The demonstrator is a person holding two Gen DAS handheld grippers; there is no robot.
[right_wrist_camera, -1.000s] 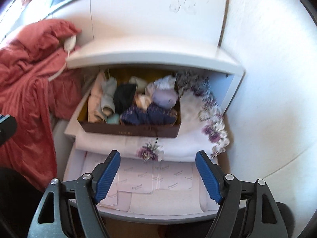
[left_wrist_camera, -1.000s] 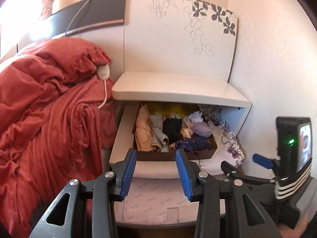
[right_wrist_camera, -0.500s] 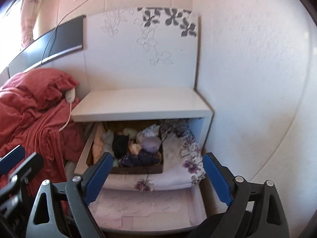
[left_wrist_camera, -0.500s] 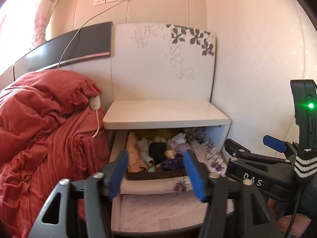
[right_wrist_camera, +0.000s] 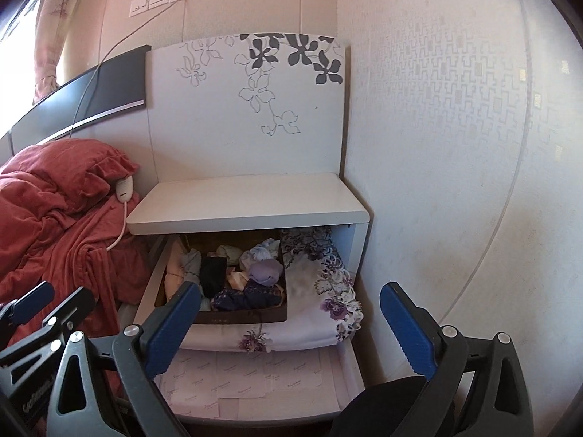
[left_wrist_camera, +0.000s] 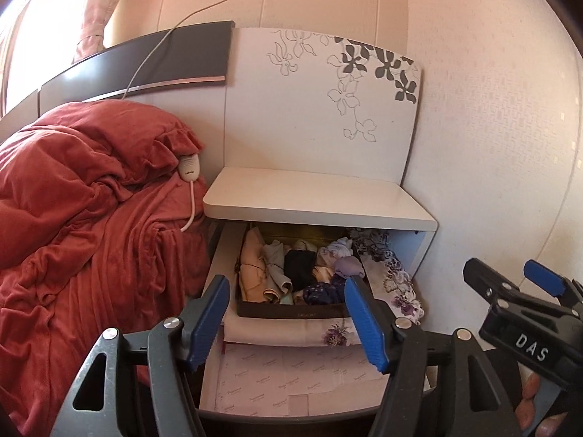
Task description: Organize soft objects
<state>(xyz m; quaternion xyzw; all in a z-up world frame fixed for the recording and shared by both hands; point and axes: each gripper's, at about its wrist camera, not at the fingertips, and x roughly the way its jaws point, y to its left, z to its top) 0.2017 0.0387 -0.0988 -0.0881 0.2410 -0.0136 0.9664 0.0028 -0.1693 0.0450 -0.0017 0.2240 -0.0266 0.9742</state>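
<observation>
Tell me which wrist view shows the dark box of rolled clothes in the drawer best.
Left wrist view: the dark box sits between the fingers, its front wall and most rolled items showing; a blue pad clips its right corner. In the right wrist view the box lies more to the left, and a pad hides its front-left corner.

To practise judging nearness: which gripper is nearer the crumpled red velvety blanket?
Left. The left gripper is beside the crumpled red velvety blanket; the right gripper is further off, towards the patterned wall. Both jaws have just been opening, with nothing held between them.
</observation>
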